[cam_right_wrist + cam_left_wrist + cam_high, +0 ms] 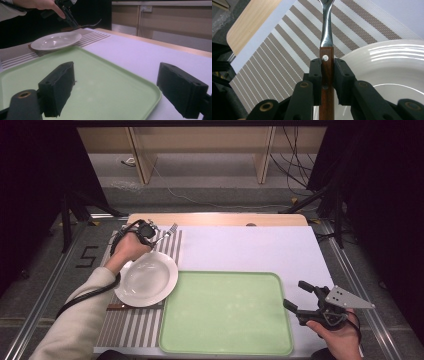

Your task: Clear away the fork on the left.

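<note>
The worktop (260, 247) is white with a wooden edge at the back. Behind it stand light wooden shelves (200, 150) on a grey floor (210, 195). Black cables (295, 167) lie there. Both sides are dark.

Wood-handled fork (326, 62) held level above the striped placemat (274, 57).

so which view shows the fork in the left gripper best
The left gripper view: the fork stands close up, its wooden handle clamped between the left gripper pads, its steel neck rising out of frame. The high view shows it small, angled over the striped placemat. The right gripper view shows it far off, a dark outline beyond the white plate.
</note>
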Demonstrator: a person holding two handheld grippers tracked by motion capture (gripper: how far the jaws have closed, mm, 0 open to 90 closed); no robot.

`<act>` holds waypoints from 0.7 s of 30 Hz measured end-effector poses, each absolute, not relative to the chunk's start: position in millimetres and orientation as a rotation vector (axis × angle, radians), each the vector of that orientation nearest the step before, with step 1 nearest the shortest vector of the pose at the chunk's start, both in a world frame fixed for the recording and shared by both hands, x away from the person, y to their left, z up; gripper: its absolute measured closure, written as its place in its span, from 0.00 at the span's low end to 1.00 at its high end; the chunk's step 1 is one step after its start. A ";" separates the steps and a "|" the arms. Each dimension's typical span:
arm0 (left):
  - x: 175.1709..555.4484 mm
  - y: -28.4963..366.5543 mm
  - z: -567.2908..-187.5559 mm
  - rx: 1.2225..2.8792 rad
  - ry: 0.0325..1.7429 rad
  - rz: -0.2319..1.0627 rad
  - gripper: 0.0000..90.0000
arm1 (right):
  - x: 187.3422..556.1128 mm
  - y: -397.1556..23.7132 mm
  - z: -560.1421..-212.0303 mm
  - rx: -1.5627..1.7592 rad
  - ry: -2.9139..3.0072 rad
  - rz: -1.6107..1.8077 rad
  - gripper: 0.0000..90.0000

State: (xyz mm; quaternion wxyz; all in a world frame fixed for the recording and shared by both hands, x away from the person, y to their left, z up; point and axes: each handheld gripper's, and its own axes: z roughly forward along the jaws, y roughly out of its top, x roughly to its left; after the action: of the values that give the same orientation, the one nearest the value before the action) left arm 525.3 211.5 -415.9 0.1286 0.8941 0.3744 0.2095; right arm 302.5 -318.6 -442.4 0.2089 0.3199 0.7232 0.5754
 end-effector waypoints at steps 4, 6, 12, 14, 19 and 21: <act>518.9 210.9 -415.9 2.584 1.100 0.600 0.85 | 302.6 -318.5 -442.5 0.887 2.011 1.601 0.18; 515.7 209.9 -415.9 2.580 1.107 0.597 0.85 | 302.6 -318.5 -442.5 0.891 2.011 1.601 0.18; 506.5 204.8 -413.7 2.574 1.108 0.583 0.85 | 302.6 -318.5 -442.4 0.891 2.011 1.600 0.18; 503.8 203.0 -413.0 2.582 1.091 0.579 0.85 | 302.6 -318.7 -442.4 0.891 2.012 1.599 0.18; 496.5 197.9 -413.5 2.591 1.066 0.563 0.85 | 302.5 -318.7 -442.3 0.890 2.013 1.599 0.18; 493.3 196.0 -413.9 2.586 1.062 0.553 0.85 | 302.6 -318.8 -442.3 0.890 2.013 1.600 0.18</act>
State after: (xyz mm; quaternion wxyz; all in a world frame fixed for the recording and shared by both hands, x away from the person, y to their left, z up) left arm 493.3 196.0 -413.9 0.1455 0.8978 0.3687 0.1921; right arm 302.6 -318.8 -442.3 0.2088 0.3200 0.7234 0.5750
